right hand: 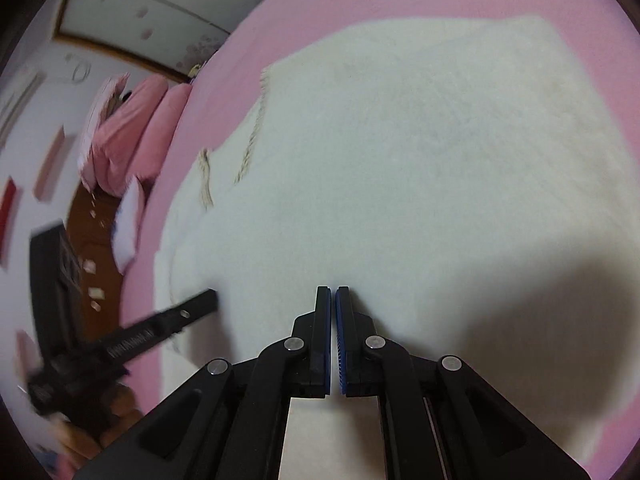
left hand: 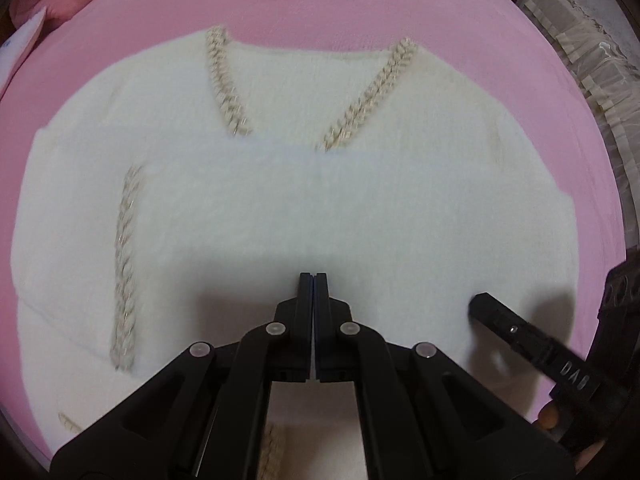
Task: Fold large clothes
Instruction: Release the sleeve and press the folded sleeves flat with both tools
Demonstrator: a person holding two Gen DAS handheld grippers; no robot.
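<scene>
A fluffy white sweater with beige braided trim at the V-neck lies flat on a pink bed, sleeves folded in. My left gripper hovers over the sweater's lower middle, jaws shut and empty. My right gripper is shut too, a thin gap between the blue pads, nothing held, over the sweater. The right gripper's finger shows at the lower right of the left view. The left gripper shows at the left of the right view.
Pink pillows lie at the head of the bed. A clear plastic bin with folded items stands beyond the bed's right edge. Brown floor and a dark piece of furniture are beside the bed.
</scene>
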